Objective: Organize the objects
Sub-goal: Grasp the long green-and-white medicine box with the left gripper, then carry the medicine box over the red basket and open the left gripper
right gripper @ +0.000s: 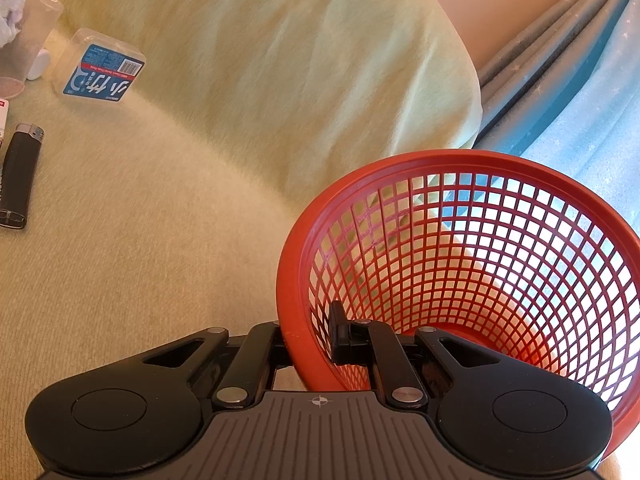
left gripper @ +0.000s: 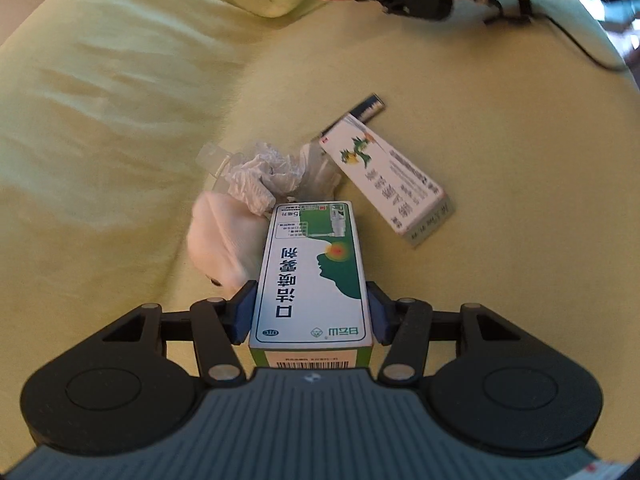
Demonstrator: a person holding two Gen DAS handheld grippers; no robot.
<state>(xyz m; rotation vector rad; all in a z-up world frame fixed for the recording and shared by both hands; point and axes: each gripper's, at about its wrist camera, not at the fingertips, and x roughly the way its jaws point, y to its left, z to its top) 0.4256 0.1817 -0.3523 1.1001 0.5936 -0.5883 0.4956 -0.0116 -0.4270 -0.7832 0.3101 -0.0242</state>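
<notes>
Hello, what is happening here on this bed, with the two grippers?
A person is tidying small items. The left gripper holds a green and white medicine box between its fingers, above the yellow-green bedsheet. The right gripper is shut on the rim of an empty red mesh basket. A second medicine box, a white sock and crumpled plastic wrap lie on the sheet.

Left gripper (left gripper: pixel 311 312) clamps green-white box (left gripper: pixel 312 272) above bedsheet (left gripper: pixel 120 120).
</notes>
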